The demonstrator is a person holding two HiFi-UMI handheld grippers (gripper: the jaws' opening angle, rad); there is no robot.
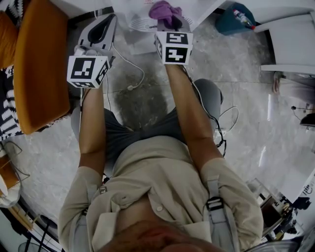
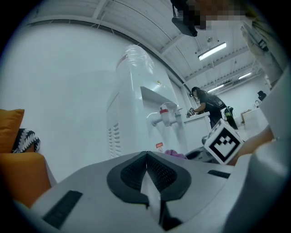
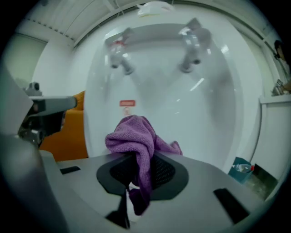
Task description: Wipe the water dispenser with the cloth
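Note:
The white water dispenser (image 3: 182,104) stands straight ahead of my right gripper (image 3: 136,175), its two taps (image 3: 120,59) above. That gripper is shut on a purple cloth (image 3: 136,139), which bunches up in front of the jaws close to the dispenser's front panel. From the head view the cloth (image 1: 166,12) sits at the dispenser's base (image 1: 140,22), past the right gripper (image 1: 170,24). My left gripper (image 2: 146,173) is shut with nothing in it and held left of the dispenser (image 2: 141,109); in the head view it (image 1: 101,29) is beside the right one.
An orange cushioned seat (image 1: 37,64) stands at the left. A white cable (image 1: 133,74) trails across the marble floor (image 1: 246,88). A teal bag with a bottle (image 1: 236,19) sits right of the dispenser. A person (image 2: 209,107) works at a counter in the distance.

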